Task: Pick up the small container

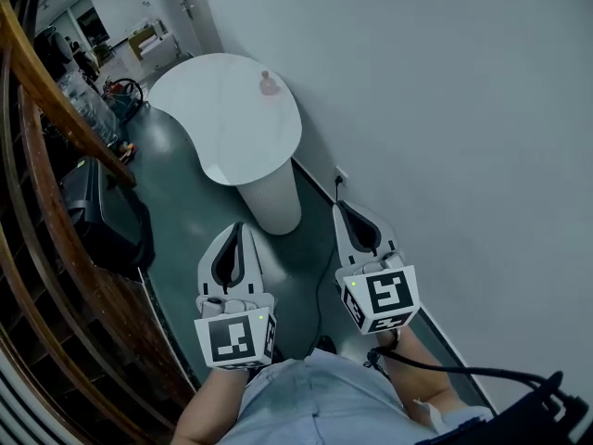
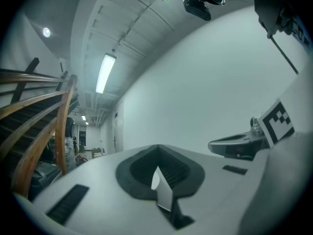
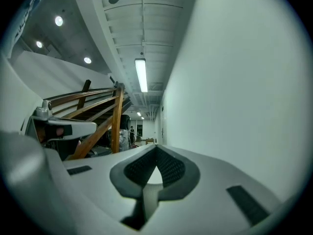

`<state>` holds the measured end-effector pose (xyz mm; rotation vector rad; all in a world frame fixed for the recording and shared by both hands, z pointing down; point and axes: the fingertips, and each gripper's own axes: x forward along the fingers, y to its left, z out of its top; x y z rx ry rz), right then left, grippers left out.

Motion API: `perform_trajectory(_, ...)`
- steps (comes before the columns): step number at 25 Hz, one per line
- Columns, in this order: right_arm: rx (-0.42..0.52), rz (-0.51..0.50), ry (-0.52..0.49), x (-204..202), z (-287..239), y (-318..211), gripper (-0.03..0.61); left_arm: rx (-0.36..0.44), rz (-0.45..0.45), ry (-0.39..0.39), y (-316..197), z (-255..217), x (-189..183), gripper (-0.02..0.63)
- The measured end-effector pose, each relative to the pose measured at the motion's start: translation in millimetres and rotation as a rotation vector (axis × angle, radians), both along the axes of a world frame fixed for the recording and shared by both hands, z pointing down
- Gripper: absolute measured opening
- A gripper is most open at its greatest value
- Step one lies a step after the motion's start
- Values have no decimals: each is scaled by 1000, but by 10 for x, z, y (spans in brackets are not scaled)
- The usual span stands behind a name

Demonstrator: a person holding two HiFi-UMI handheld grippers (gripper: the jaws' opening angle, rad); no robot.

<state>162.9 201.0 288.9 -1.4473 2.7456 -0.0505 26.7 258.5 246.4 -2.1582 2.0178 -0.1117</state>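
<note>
The small container [image 1: 268, 83], pinkish and small, stands on the far part of a white rounded table [image 1: 232, 128] with a thick column base. Both grippers hang close to my body, well short of the table and pointing toward it. My left gripper [image 1: 238, 226] has its jaws together with nothing between them. My right gripper [image 1: 342, 206] is also shut and empty, beside the wall. In the left gripper view the left gripper [image 2: 157, 149] aims upward at wall and ceiling, and the right gripper [image 2: 244, 143] shows at its right edge. The container is hidden in both gripper views.
A wooden stair railing [image 1: 56, 128] runs along the left, with a black case [image 1: 107, 213] on the dark floor below it. A white wall [image 1: 445, 109] with a socket [image 1: 340, 176] closes the right side. A black cable [image 1: 463, 371] trails from my right arm.
</note>
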Motion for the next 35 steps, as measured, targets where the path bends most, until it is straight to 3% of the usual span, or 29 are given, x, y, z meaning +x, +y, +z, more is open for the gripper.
perform_trajectory(8, -51, -24, 8, -8, 186, -247, 2, -33, -33, -4, -162, 123, -1, -2)
perform_trajectory(15, -77, -21, 16, -243, 298, -699, 2, -58, -29, 6, -620, 239, -243, -2)
perform_trajectory(27, -34, 48, 29, -812, 52, -1784, 2, -11, 39, 33, -1753, 75, -857, -2)
perform_trajectory(35, 4, 89, 24, -1096, -109, -2193, 2, 26, 97, 37, -2179, 0, -1108, -2)
